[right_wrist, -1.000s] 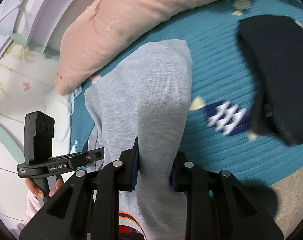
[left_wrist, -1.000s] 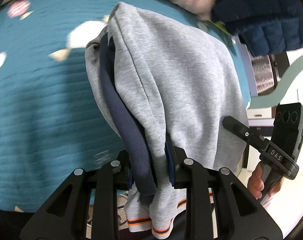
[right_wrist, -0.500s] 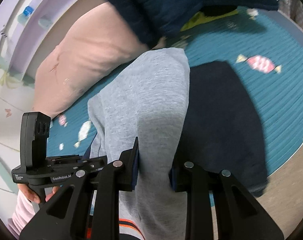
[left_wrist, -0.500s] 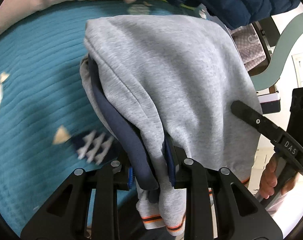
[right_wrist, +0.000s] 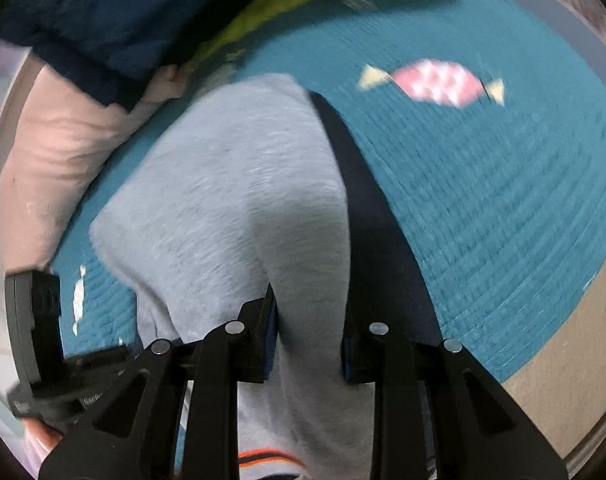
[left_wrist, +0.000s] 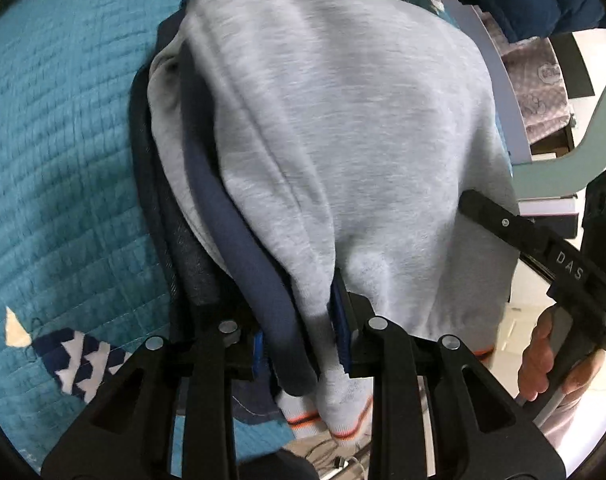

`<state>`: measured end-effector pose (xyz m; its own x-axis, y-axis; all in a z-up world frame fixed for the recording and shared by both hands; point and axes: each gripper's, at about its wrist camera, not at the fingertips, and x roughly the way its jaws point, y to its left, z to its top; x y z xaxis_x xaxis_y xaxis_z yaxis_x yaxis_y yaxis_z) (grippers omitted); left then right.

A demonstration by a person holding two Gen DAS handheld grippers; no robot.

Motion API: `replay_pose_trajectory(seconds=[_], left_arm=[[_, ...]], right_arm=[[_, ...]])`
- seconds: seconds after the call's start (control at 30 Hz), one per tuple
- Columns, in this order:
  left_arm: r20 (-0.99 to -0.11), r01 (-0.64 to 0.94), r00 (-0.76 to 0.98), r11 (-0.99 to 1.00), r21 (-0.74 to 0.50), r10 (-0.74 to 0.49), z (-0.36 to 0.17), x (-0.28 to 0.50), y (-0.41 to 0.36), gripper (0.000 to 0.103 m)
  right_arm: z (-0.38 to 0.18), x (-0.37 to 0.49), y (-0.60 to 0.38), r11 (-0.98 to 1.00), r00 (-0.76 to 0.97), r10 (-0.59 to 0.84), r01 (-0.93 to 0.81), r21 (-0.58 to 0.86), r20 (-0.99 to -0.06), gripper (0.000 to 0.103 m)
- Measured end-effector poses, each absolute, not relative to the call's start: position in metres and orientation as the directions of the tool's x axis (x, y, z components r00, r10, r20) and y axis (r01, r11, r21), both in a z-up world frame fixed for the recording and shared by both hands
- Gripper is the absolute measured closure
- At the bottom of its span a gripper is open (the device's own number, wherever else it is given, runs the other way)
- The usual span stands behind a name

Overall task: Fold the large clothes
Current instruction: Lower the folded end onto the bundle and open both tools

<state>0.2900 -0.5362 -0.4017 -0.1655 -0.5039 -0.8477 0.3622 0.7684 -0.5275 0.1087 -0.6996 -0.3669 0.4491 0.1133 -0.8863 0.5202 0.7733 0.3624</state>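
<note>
Soft, floppy, fairly bulky fleece, so expect sag and layer slip; you want your grip at the hem edge, through every layer, which is roughly where you have it.

Left gripper (left_wrist: 299, 316) is pinched on the bunched edge of the grey fleece sweatshirt with navy lining and orange-striped ribbed hem (left_wrist: 343, 120); both grey and navy layers sit between the fingers, hem cuff hanging below. Right gripper (right_wrist: 309, 332) is pinched on a grey fold of the same sweatshirt (right_wrist: 231, 200). No gap visible in either claw.

Sweatshirt is folded over into a thick bundle, draped from both grippers out over the teal quilted bedspread with candy print (left_wrist: 63, 160). A flat dark navy garment (right_wrist: 375, 216) lies under or just beside it on the bed; can't tell if they touch. Pink pillow (right_wrist: 55, 168) sits at the far left, a dark blue quilted jacket (right_wrist: 103, 20) beyond it. The right view is motion-blurred.

Judgement: fold mostly done, you're placing the bundle.
</note>
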Motion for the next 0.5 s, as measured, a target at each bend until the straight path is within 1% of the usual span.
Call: replay_pose_trajectory(seconds=[0.07, 0.1, 0.17, 0.2, 0.37, 0.4, 0.47, 0.5], left_arm=[[-0.842, 0.350, -0.162, 0.767, -0.537, -0.515, -0.399, 0.290, -0.531, 0.077], [-0.848, 0.356, -0.156, 0.772, -0.526, -0.506, -0.396, 0.288, -0.524, 0.074], [-0.875, 0.384, -0.117, 0.791, -0.476, -0.470, -0.384, 0.286, -0.517, 0.064], [-0.883, 0.394, -0.088, 0.798, -0.455, -0.460, -0.377, 0.286, -0.516, 0.054], [-0.891, 0.440, 0.064, 0.814, -0.379, -0.449, -0.333, 0.284, -0.500, 0.054], [-0.883, 0.437, 0.071, 0.810, -0.390, -0.463, -0.327, 0.283, -0.497, 0.054], [-0.860, 0.446, 0.053, 0.783, -0.434, -0.507, -0.317, 0.281, -0.495, 0.054], [-0.851, 0.459, 0.038, 0.766, -0.451, -0.524, -0.315, 0.279, -0.499, 0.054]], right_arm=[[-0.364, 0.101, -0.703, 0.748, 0.485, 0.139, 0.520, 0.413, -0.863, 0.076], [-0.362, 0.099, -0.703, 0.745, 0.489, 0.142, 0.520, 0.418, -0.861, 0.073], [-0.354, 0.094, -0.701, 0.753, 0.481, 0.113, 0.529, 0.391, -0.869, 0.069], [-0.347, 0.092, -0.698, 0.760, 0.483, 0.089, 0.533, 0.373, -0.871, 0.067], [-0.301, 0.079, -0.684, 0.802, 0.552, -0.030, 0.511, 0.310, -0.833, 0.065], [-0.294, 0.078, -0.679, 0.813, 0.562, -0.042, 0.500, 0.299, -0.826, 0.065], [-0.289, 0.081, -0.669, 0.839, 0.582, -0.020, 0.453, 0.303, -0.813, 0.068], [-0.289, 0.085, -0.662, 0.857, 0.582, 0.010, 0.415, 0.307, -0.813, 0.073]])
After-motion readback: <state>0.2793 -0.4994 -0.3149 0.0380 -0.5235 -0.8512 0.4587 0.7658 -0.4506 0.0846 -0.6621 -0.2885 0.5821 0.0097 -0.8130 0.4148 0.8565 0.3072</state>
